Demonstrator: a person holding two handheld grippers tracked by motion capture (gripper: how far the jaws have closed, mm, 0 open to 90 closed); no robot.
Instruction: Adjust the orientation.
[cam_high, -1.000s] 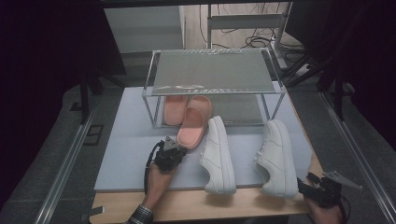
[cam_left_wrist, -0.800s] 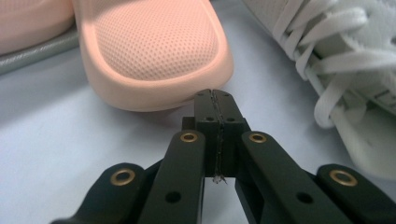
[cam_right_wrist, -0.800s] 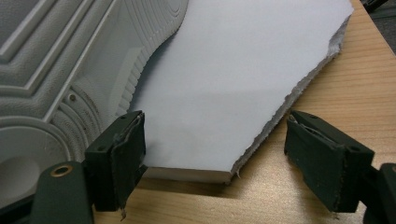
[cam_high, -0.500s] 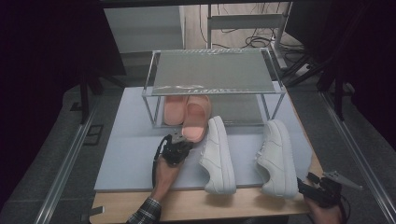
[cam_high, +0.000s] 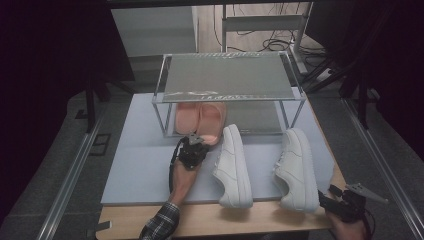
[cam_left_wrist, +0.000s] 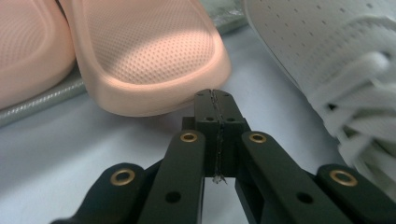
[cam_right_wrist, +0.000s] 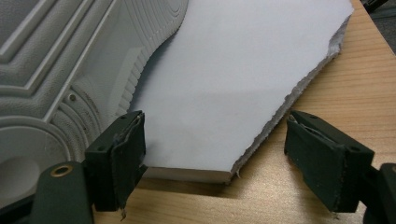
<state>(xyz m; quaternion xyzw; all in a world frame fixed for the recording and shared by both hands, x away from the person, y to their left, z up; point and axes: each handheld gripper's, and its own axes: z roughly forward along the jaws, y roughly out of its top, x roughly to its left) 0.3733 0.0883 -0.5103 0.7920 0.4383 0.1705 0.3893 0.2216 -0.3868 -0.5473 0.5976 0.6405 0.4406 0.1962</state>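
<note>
Two pink slippers (cam_high: 200, 118) lie side by side under the glass-topped rack (cam_high: 227, 76). My left gripper (cam_high: 194, 148) is shut and empty, its tips right at the heel of the right-hand pink slipper (cam_left_wrist: 149, 60). Beside it lies a white sneaker (cam_high: 233, 167), with a second white sneaker (cam_high: 296, 170) further right. My right gripper (cam_high: 334, 204) stands open at the table's front right corner, next to that sneaker's heel (cam_right_wrist: 60, 65), with the mat's corner between its jaws.
A pale blue-grey mat (cam_high: 140, 165) covers most of the wooden table (cam_high: 250, 220). The rack's metal legs (cam_high: 162, 122) stand on the mat. Dark curtains and cables surround the table.
My left gripper has moved forward toward the rack, pushing the right-hand pink slipper further under it. The right gripper has stayed put.
</note>
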